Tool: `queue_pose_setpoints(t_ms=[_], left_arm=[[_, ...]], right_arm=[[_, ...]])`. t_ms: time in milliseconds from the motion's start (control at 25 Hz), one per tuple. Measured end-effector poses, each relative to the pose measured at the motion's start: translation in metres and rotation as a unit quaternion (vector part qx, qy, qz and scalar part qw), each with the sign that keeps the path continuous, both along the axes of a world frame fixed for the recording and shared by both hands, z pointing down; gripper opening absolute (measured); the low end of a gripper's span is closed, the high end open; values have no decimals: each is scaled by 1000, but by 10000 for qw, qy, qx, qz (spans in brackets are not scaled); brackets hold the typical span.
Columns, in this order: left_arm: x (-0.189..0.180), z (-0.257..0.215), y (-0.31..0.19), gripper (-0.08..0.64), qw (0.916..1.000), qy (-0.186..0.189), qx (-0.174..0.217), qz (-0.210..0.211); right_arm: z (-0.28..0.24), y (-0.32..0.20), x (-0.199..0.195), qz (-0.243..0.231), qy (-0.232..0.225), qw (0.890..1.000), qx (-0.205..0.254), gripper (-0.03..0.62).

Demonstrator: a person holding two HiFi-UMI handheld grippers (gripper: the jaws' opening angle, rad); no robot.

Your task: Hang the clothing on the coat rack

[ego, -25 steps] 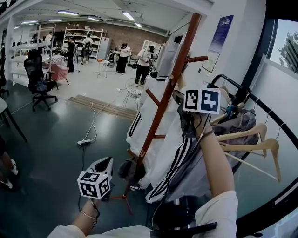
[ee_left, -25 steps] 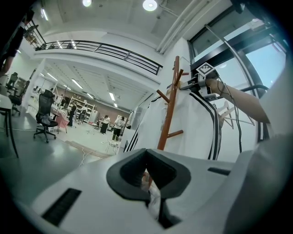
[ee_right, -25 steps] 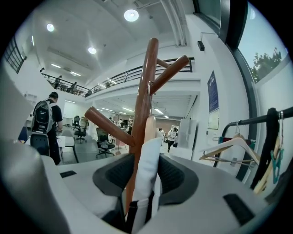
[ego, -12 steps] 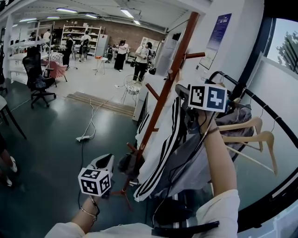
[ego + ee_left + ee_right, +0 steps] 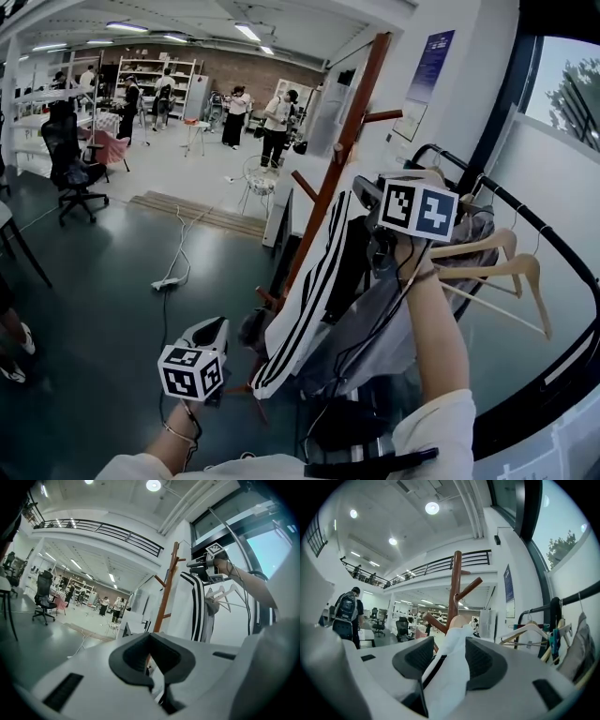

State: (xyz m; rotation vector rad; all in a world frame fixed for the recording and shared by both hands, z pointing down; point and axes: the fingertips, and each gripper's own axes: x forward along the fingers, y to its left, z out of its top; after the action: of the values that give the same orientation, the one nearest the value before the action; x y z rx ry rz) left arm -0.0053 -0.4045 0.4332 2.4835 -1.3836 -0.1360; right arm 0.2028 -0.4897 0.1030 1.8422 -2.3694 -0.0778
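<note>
**At the coat rack: slip risk**

Right hand-held gripper, jaws just opened, has the striped clothing slack between them; left hand-held gripper is clenched, empty. That clothing hangs against the pole, perhaps barely hooked; it could slide off.

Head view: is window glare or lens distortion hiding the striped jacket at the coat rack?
Head view: no; the striped jacket is evenly lit and sharp, though the wide lens tilts the coat rack and the window is bright. Right gripper view: window bright but readable, near fabric soft. Left gripper view: dark corners, jacket clear.
</note>
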Motion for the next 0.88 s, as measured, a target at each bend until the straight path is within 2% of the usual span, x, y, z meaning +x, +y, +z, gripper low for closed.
queue_pose_setpoints(t_ms=[280, 720, 880], left_arm=[[0, 14, 14, 8, 9998, 6, -134, 150], [18, 24, 29, 8, 9976, -259, -256, 595], [28, 24, 33, 9, 9962, -316, -246, 770]], right_arm=[[20, 30, 4, 175, -199, 9994, 204, 227], [106, 71, 6, 301, -432, 9985, 145, 227], [134, 84, 10, 417, -736, 9962, 183, 225]])
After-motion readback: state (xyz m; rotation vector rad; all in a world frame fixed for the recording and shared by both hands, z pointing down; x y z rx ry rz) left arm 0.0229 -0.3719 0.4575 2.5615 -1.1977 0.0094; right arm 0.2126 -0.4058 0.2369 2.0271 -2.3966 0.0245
